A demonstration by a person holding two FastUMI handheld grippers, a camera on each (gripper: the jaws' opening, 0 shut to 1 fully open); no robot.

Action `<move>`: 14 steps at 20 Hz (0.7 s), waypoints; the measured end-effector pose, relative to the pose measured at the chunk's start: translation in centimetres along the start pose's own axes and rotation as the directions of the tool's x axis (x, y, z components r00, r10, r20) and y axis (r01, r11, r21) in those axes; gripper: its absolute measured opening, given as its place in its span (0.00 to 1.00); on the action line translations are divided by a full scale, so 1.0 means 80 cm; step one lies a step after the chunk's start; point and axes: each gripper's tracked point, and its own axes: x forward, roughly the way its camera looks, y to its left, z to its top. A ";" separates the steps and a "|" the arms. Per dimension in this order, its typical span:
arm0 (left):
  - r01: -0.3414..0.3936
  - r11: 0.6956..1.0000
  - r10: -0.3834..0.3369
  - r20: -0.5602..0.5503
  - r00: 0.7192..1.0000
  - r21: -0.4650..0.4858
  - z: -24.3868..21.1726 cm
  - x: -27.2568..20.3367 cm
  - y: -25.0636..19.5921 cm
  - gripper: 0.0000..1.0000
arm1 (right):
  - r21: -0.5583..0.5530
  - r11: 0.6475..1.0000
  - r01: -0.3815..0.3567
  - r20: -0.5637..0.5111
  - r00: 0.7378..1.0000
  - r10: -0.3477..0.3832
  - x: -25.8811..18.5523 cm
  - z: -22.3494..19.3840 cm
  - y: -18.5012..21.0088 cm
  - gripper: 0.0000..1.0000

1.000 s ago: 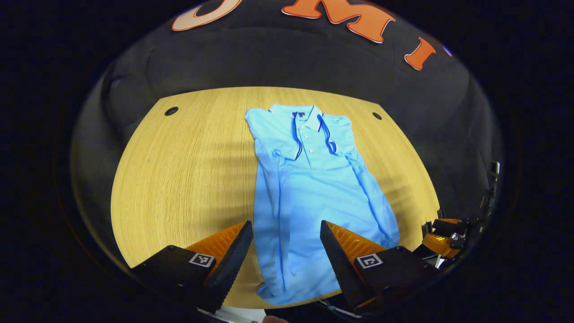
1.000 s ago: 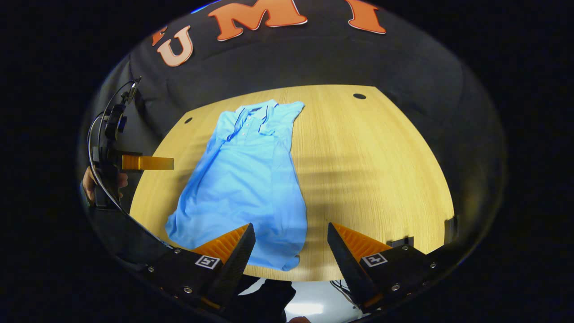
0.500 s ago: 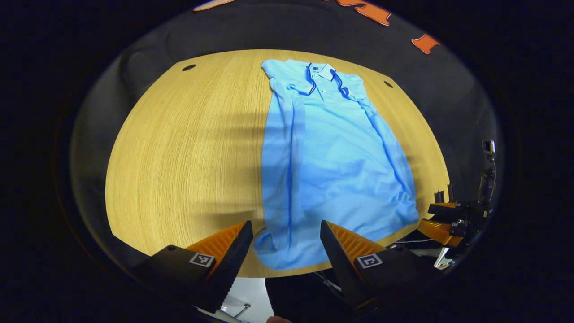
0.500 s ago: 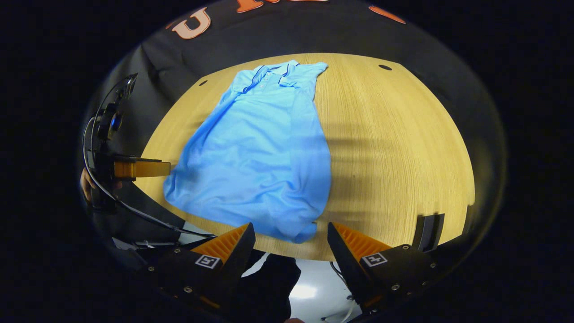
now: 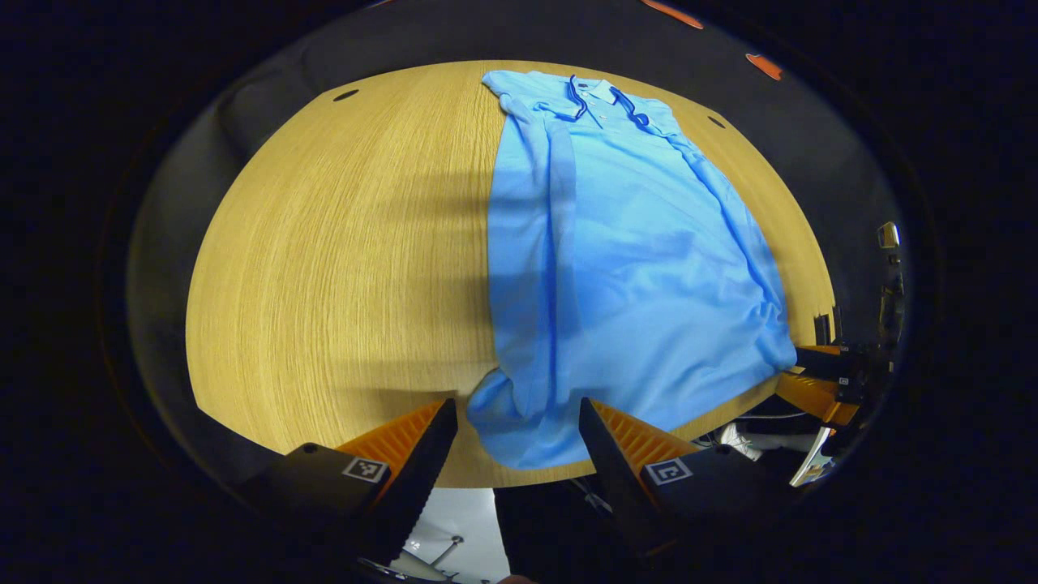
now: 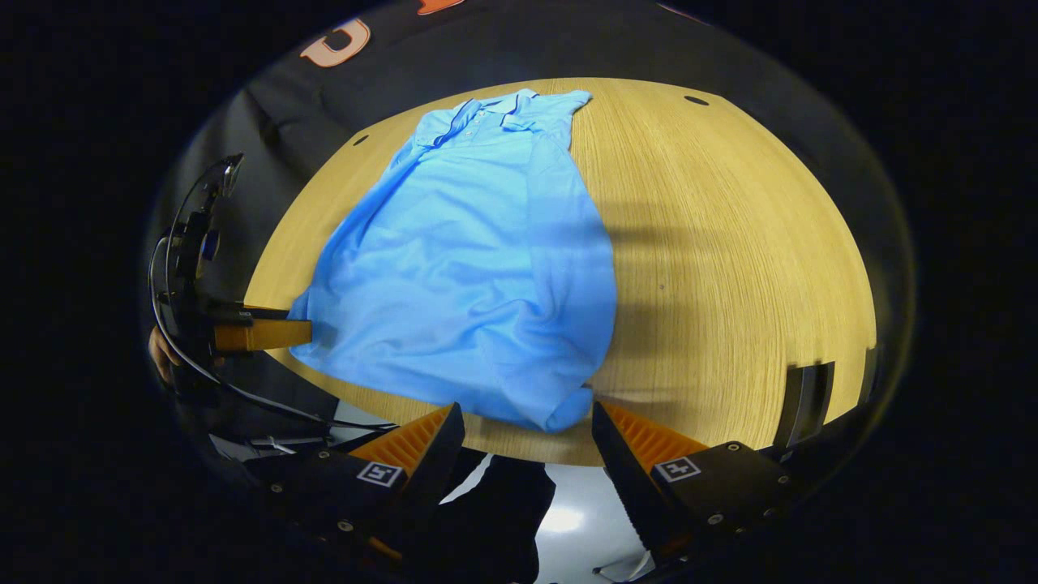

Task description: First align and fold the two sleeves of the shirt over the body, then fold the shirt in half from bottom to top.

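On wooden table (image 5: 324, 243), unlabelled blue shirt (image 5: 624, 268)

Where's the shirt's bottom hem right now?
In both views the shirt's bottom hem lies at the table's near edge, just ahead of each gripper's open fingers.

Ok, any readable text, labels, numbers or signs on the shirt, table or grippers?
Shirt: no print; the tag inside the collar is too small to read.
Table: no text.
Left gripper and right gripper: square coded markers, patterns only, no words or numbers.
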 end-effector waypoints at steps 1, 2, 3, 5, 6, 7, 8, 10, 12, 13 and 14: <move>-0.001 1.000 0.001 -0.006 1.000 -0.008 -0.001 0.003 -0.002 0.99 | 0.008 1.000 -0.007 -0.006 1.000 0.007 0.002 -0.002 0.002 0.97; 0.005 1.000 -0.005 -0.009 1.000 -0.017 -0.003 0.004 -0.003 0.99 | 0.016 1.000 -0.013 -0.008 1.000 0.013 0.004 -0.003 0.004 0.96; 0.008 1.000 -0.009 -0.006 1.000 -0.024 -0.001 0.005 -0.006 0.99 | 0.019 1.000 -0.013 -0.012 1.000 0.013 0.007 -0.004 0.003 0.96; -0.003 1.000 0.003 0.002 1.000 -0.025 0.008 0.010 -0.005 1.00 | 0.016 1.000 -0.002 -0.002 1.000 0.002 0.010 0.001 0.001 0.94; -0.013 1.000 0.013 0.008 1.000 -0.023 0.011 0.011 -0.006 0.98 | 0.011 1.000 0.005 0.002 1.000 -0.005 0.010 0.004 -0.001 0.91; -0.025 0.999 0.026 0.011 1.000 -0.021 0.012 0.012 -0.005 1.00 | 0.007 1.000 0.021 0.001 1.000 -0.021 0.012 0.004 -0.005 0.88; -0.052 0.999 0.052 0.015 0.999 -0.013 0.013 0.013 -0.001 0.97 | 0.009 0.999 0.044 -0.002 0.999 -0.044 0.013 0.005 -0.012 0.80; -0.093 0.996 0.092 0.027 0.995 0.011 0.016 0.014 -0.001 0.82 | 0.040 0.996 0.077 -0.010 0.997 -0.077 0.016 0.008 -0.022 0.57; -0.080 0.997 0.080 0.037 0.996 0.017 0.015 0.015 -0.012 0.51 | 0.138 0.989 0.050 -0.012 0.999 -0.049 0.019 0.012 -0.020 0.25; -0.077 0.997 0.077 0.036 0.996 0.009 0.015 0.016 -0.016 0.30 | 0.187 0.982 0.016 -0.028 1.000 -0.011 0.022 0.009 -0.015 0.16; -0.078 0.997 0.077 0.026 0.997 0.004 0.014 0.018 -0.018 0.18 | 0.241 0.970 -0.020 -0.035 0.999 0.029 0.022 0.005 -0.010 0.10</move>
